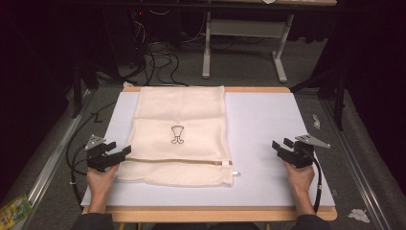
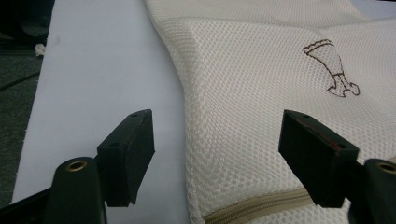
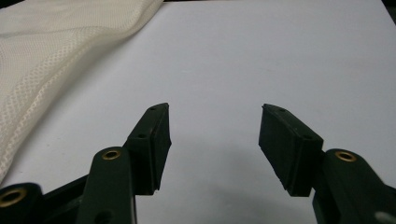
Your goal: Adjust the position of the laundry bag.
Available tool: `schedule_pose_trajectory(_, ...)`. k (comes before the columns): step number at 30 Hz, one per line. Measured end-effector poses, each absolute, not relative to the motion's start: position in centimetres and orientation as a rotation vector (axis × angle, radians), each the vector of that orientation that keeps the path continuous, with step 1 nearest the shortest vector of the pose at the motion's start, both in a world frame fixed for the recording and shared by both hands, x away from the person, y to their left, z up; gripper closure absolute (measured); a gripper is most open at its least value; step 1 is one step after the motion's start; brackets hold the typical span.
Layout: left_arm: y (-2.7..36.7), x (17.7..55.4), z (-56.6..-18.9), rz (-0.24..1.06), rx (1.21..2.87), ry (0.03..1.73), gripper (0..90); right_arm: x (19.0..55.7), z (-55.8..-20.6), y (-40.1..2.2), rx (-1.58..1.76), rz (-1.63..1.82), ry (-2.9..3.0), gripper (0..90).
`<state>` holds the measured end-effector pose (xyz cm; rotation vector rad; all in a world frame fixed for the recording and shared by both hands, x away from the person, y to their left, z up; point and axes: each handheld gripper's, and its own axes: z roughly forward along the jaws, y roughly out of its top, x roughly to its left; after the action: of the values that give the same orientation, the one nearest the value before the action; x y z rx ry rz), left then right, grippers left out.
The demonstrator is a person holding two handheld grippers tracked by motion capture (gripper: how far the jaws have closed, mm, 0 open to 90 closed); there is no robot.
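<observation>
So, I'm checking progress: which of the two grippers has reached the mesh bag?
The left gripper: its open fingers straddle the left edge of the cream mesh laundry bag. The right gripper sits apart over bare white mat.

white table top (image 1: 268, 143) with a wood edge (image 1: 215, 213), grey carpet floor (image 1: 239, 72), tangle of black cables (image 1: 158, 60) on the floor behind, white desk legs (image 1: 207, 52) further back, crumpled paper scrap (image 1: 359, 215) bottom right, green yellow packet (image 1: 14, 209) bottom left

A cream mesh bag (image 1: 181, 136) with a brown emblem (image 1: 177, 133) lies on a white mat (image 1: 268, 139).
</observation>
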<state>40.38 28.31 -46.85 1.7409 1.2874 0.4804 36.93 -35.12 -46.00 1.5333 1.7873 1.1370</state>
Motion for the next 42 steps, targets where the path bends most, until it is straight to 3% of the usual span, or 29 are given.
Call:
schedule_pose_trajectory(19,27.3,39.6,-46.0,0.470,1.784,1.274,27.5,36.7,-45.3,-31.1,1.485,1.199,1.932,44.4)
schedule_pose_trajectory(42,26.8,40.5,-46.7,0.379,1.858,1.393,25.2,37.6,-45.5,-23.7,1.411,1.196,2.178,46.2)
